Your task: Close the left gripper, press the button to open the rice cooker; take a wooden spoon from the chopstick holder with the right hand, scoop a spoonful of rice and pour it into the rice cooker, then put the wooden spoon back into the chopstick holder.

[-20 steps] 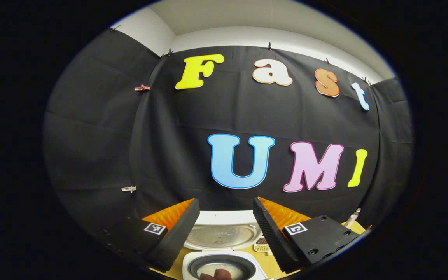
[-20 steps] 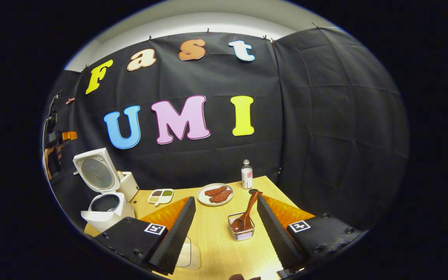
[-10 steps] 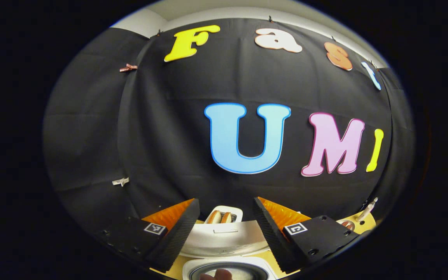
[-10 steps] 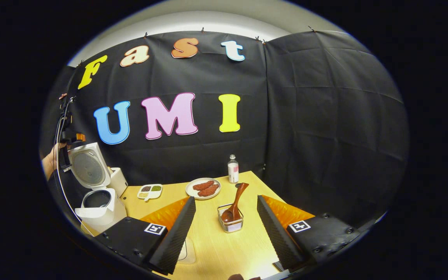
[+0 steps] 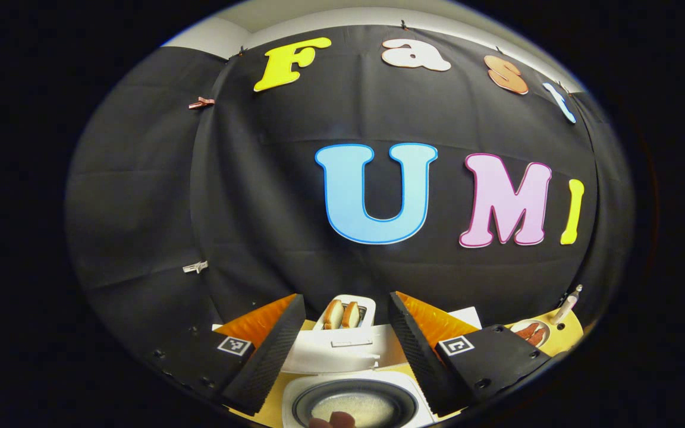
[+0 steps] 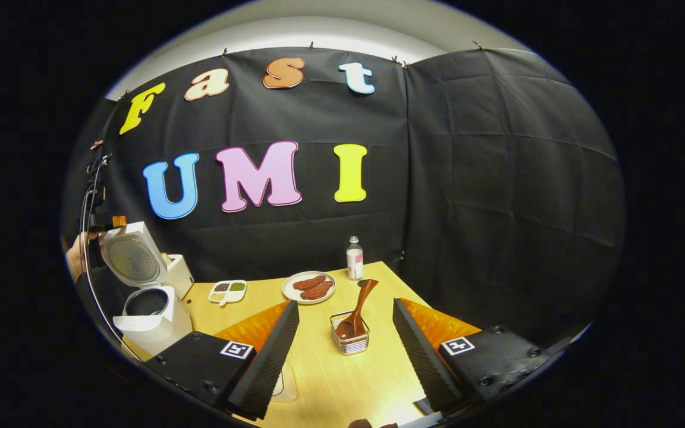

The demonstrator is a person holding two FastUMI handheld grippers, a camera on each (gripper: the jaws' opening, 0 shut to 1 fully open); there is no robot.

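Right gripper point(image 6: 345, 333) jaws apart, empty; brown wooden spoon point(image 6: 357, 310) at 12 o'clock, handle leaning toward 1 o'clock.

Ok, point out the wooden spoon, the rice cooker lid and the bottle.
wooden spoon point(image 6: 359, 306), right gripper view, on its handle.
rice cooker lid point(image 6: 133, 260), right gripper view, on its inner plate.
bottle point(image 6: 354, 259), right gripper view, on its body.
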